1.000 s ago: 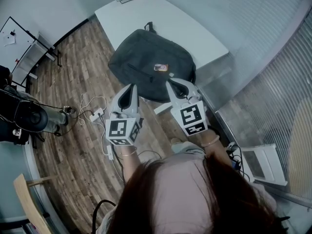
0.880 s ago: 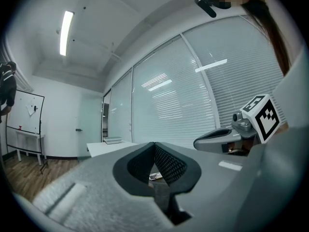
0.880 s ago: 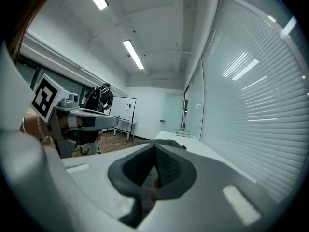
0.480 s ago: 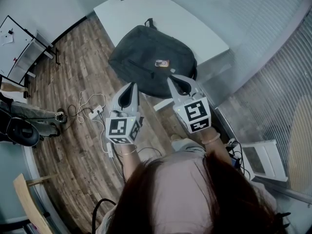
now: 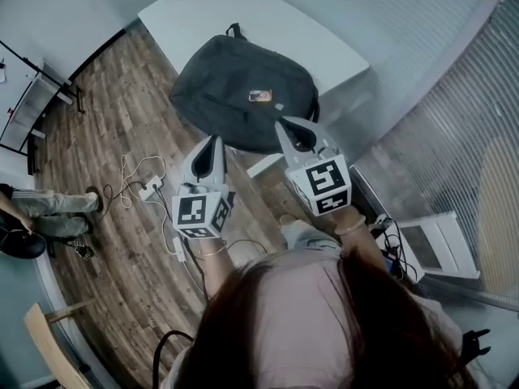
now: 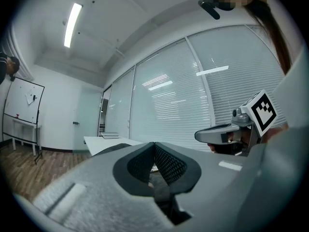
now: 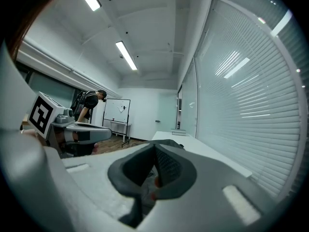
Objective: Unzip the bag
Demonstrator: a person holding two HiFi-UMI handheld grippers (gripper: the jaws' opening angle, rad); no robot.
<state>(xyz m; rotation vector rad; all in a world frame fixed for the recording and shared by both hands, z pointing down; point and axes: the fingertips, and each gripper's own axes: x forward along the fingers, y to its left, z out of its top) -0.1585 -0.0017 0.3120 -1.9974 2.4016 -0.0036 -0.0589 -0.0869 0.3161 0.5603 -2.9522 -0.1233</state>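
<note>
Bag [image 5: 243, 96] lies on white table [image 5: 308, 39] beside wood-plank floor [image 5: 113, 112] and slatted blinds [image 7: 251, 95].

We find no words, numbers or brand names that we can read. The small patch [image 5: 260, 96] on the dark bag [image 5: 227, 108] is too small to make out (a pale and brownish tag, nothing more). The left cube [image 5: 197, 213] on the left hand-held gripper [image 5: 216, 141] and the right cube [image 5: 327, 186] on the right hand-held gripper [image 5: 282, 125] bear black-and-white square markers, patterns and not letters. The marks on the whiteboard [image 7: 117, 111] are illegible.
</note>
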